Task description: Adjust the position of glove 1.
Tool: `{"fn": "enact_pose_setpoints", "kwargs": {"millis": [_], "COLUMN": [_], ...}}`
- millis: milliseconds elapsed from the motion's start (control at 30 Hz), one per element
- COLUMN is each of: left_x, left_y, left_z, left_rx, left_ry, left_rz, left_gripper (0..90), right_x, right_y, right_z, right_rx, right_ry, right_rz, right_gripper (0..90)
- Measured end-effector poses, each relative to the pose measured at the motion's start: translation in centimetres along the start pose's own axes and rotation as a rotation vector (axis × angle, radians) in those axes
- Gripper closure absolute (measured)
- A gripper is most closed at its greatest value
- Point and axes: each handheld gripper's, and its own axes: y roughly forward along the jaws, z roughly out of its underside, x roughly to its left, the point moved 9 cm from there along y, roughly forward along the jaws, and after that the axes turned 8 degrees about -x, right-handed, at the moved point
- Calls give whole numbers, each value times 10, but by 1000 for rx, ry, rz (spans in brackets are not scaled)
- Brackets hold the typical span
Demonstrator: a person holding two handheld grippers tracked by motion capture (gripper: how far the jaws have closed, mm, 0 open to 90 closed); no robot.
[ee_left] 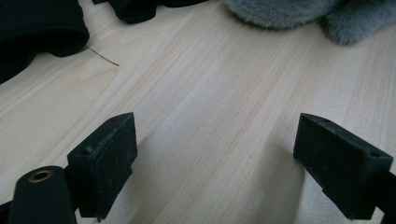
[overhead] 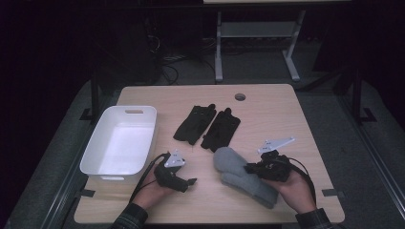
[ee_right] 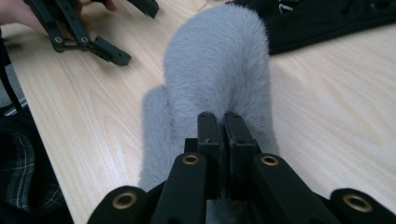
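Clamping on the grey mitten (ee_right: 219, 70), the right gripper (ee_right: 224, 122) shows its two black jaws drawn almost together in the right gripper view, with grey fur rising directly in front of them and spreading below on either side; the pads appear to pinch a fold of the fleece, though the exact contact is hidden by the pile. In the high view the same right gripper (overhead: 249, 168) sits over the mitten's (overhead: 229, 162) right edge, held by the person's right hand (overhead: 295, 190); the mitten lies on the wooden table (overhead: 267, 114), near the front edge and right of centre; a second grey mitten (overhead: 255, 188) lies partly under it, touching.

Left gripper (overhead: 192, 181): jaws stand wide apart in the left gripper view, bare table between them, nothing held; it rests low over the table in the person's left hand (overhead: 152, 191), to the left of the mittens and apart from them.

Further out: a pair of black gloves (overhead: 207, 126) lies side by side just behind the mittens, towards the table's centre; a white bin (overhead: 95, 157) stands at the table's left edge, its interior empty; a round cable hole (overhead: 240, 97) sits near the far edge.
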Motion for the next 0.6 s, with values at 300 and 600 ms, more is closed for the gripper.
{"fn": "enact_pose_setpoints", "kwargs": {"millis": [300, 600], "left_x": [1, 0], "left_y": [-1, 0], "left_z": [0, -1], "left_rx": [8, 26], "left_ry": [9, -12], "left_rz": [1, -23], "left_gripper": [126, 134], "right_x": [-2, -10], "right_y": [8, -17], "right_z": [7, -5], "right_rx": [25, -72], "right_ry": [-24, -50], "right_rz": [10, 4], "right_gripper": [756, 863]}}
